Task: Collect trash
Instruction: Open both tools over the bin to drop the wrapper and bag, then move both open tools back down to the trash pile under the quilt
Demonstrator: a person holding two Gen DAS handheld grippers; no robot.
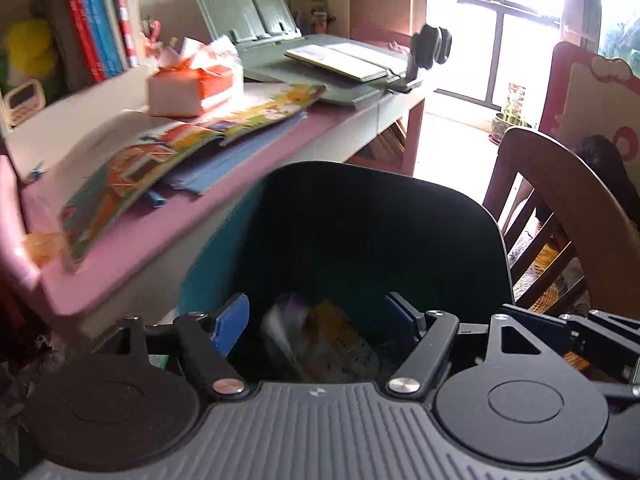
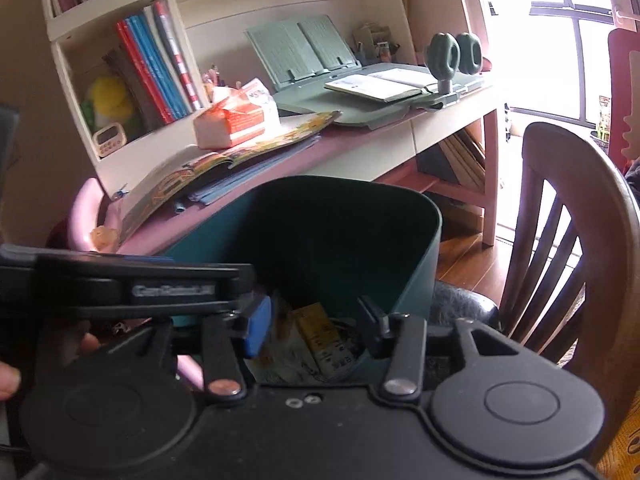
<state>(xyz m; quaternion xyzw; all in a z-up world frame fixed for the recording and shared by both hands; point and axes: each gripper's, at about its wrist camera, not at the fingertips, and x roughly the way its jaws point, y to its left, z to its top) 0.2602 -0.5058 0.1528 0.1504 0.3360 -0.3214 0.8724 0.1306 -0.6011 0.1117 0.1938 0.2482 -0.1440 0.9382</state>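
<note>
A dark teal trash bin (image 1: 472,208) stands beside the pink desk, right below both grippers. In the left wrist view my left gripper (image 1: 316,320) hangs open over the bin's mouth, its blue pads (image 1: 231,322) wide apart. Crumpled wrappers (image 1: 320,340), silver and yellow, show blurred inside the bin between the pads, and neither pad touches them. My right gripper (image 2: 315,326) is open over the same bin (image 2: 420,248). A yellow wrapper and other paper scraps (image 2: 316,344) are down inside. The left gripper's black body (image 2: 120,284) crosses the left side of the right wrist view.
The pink desk (image 1: 132,240) carries open picture books (image 1: 168,160), an orange-and-white tissue pack (image 1: 188,88) and a green book stand (image 1: 248,12). A wooden chair (image 2: 580,216) stands to the right. Shelves with books (image 2: 152,68) rise at the back left. A person's fingers (image 2: 8,378) show at the left edge.
</note>
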